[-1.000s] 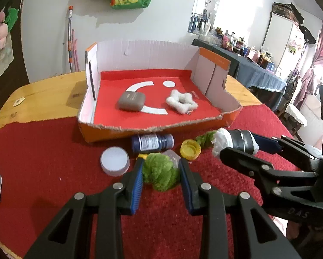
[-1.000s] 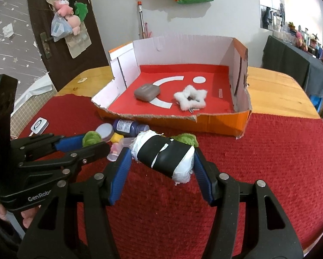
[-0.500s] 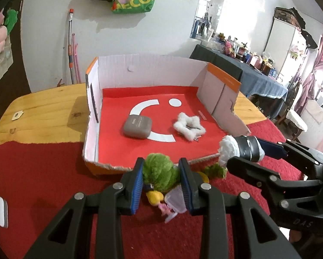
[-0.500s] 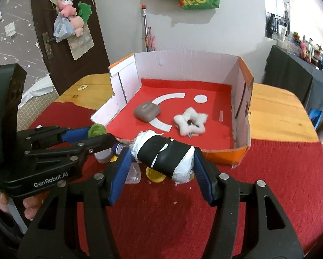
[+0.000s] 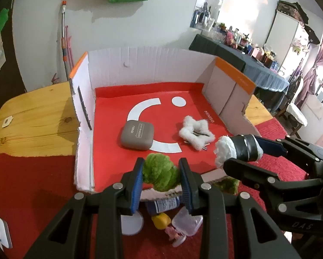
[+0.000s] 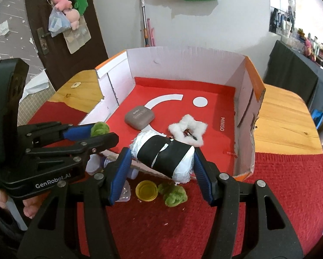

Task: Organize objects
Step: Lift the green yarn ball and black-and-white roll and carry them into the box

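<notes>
Left gripper (image 5: 161, 173) clamped a fuzzy green pom-pom (image 5: 160, 173) between blue ribbed pads, held above the torn near edge of the cardboard box (image 5: 152, 69). Right gripper (image 6: 162, 156) pinched a cylindrical roll (image 6: 164, 154), black tape over white fibrous wadding, tilted above the same edge. Inside, on the glossy red floor: a rounded grey case (image 5: 137, 135) and a fluffy white star (image 5: 196, 132), apart. On the red ribbed cloth (image 6: 269, 205) just outside: a yellow cap (image 6: 146, 190), a second green pom-pom (image 6: 174, 195), and a blue bottle (image 5: 163, 204).
</notes>
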Demonstrator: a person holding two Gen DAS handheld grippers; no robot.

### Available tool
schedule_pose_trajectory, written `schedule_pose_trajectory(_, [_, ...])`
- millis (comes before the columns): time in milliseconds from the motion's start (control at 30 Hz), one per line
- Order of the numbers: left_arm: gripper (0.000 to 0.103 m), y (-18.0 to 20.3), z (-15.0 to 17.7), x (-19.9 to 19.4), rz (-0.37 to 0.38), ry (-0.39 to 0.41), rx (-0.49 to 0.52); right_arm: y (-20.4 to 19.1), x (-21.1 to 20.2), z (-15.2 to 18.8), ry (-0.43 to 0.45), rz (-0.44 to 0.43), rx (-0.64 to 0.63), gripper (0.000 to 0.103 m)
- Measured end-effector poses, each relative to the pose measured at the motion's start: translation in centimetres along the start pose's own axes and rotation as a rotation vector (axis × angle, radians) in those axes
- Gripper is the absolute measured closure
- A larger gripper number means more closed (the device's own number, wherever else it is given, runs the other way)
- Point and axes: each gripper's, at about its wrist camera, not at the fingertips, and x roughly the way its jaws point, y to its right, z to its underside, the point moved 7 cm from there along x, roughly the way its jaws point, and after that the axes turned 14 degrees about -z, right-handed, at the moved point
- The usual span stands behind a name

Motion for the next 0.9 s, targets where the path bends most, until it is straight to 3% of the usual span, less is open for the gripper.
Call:
schedule_pose_trajectory(400, [0.069, -0.2, -0.1, 3.5, 0.003, -0.093, 0.032, 2.4, 3.6, 0.1, -0.109, -0.007, 0.055, 0.047])
schedule_pose_trajectory(900, [0.069, -0.5, 0.1, 5.5, 0.01, -0.136, 0.038, 3.7, 5.8, 0.4, -0.156, -0.016, 0.079, 0.047])
